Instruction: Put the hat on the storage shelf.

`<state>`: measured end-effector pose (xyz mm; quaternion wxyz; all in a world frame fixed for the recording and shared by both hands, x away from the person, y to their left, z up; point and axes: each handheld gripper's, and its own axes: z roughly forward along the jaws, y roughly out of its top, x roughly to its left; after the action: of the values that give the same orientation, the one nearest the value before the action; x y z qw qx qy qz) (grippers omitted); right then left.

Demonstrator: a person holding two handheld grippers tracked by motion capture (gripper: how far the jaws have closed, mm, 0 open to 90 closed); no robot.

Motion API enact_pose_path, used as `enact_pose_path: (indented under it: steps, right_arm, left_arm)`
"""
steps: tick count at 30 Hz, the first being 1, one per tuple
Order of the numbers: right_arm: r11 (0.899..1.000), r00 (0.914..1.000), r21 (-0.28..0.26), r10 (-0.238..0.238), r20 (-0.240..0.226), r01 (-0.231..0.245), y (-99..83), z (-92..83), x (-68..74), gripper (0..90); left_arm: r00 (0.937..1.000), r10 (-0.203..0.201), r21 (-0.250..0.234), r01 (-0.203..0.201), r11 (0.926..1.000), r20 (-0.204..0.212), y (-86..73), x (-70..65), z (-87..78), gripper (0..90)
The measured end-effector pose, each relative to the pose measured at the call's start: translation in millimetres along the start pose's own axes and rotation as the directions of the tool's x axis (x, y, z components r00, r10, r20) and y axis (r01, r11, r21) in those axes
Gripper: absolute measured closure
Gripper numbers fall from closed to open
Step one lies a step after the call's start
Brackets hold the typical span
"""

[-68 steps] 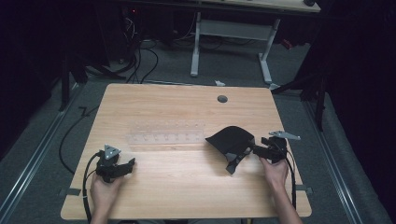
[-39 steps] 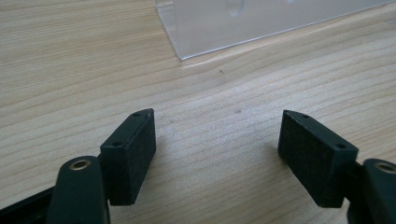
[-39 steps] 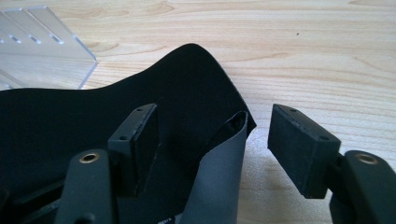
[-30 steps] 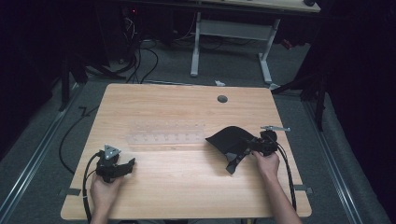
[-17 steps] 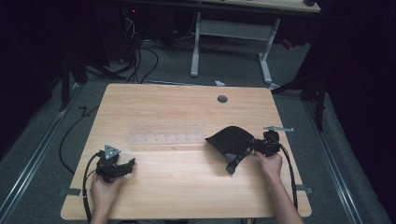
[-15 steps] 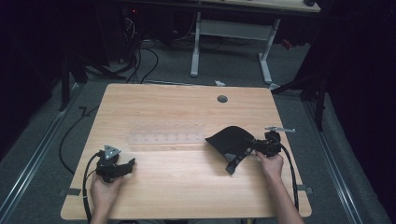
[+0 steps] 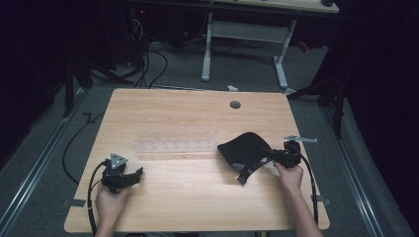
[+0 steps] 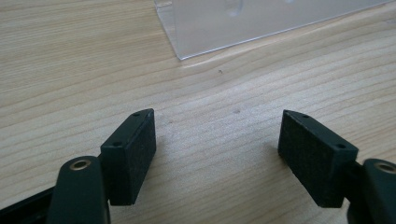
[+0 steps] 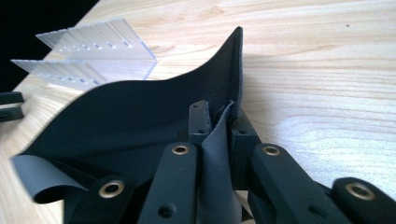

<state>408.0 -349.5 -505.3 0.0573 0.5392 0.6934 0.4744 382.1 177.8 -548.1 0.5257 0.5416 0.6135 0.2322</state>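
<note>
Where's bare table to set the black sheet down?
Bare wood lies between the left gripper and the black sheet, and behind the clear rack up to the grommet hole. It is crowded around the right gripper.

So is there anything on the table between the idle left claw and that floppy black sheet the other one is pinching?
Nothing visible: bare wooden tabletop lies between the open left gripper and the black flexible sheet. The clear plastic rack sits further back, off that line.

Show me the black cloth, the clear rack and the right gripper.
black cloth (image 7: 244,147), high view, middle of its top face
clear rack (image 7: 177,140), high view, its middle
right gripper (image 9: 218,122), right gripper view, between its fingertips
</note>
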Motion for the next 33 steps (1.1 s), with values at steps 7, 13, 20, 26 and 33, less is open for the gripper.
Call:
enact_pose_path:
  steps: [7,13,20,26,33]
  right_arm:
    - [1.000,0.9998,-0.017,-0.017,-0.004,0.017,2.3,-9.5,9.1,85.4]
    - [0.999,0.9994,-0.017,-0.034,0.008,0.035,2.8,-16.8,13.7,85.6]
    - [0.998,0.9988,-0.034,-0.043,0.025,0.044,0.6,-29.9,18.4,85.7]
    - [0.999,0.9990,-0.042,-0.029,0.033,0.030,-3.7,-42.1,20.8,85.7]
    - [0.997,0.9991,-0.067,-0.031,0.029,0.033,-4.8,-54.8,28.3,85.7]
  left_arm:
    - [1.0000,0.000,0.000,0.000,1.0000,0.000,-0.1,-0.1,0.1,28.3]
    - [1.0000,-0.002,0.000,0.002,1.0000,0.000,0.1,-0.2,0.2,28.2]
    - [0.9999,-0.008,-0.004,0.008,1.0000,-0.009,0.0,-1.2,0.7,28.5]
    - [0.9998,-0.011,0.001,0.011,0.9999,-0.019,-0.3,-2.6,2.9,23.2]
    - [0.9999,-0.007,0.002,0.007,1.0000,-0.015,-0.2,-2.1,2.8,23.2]
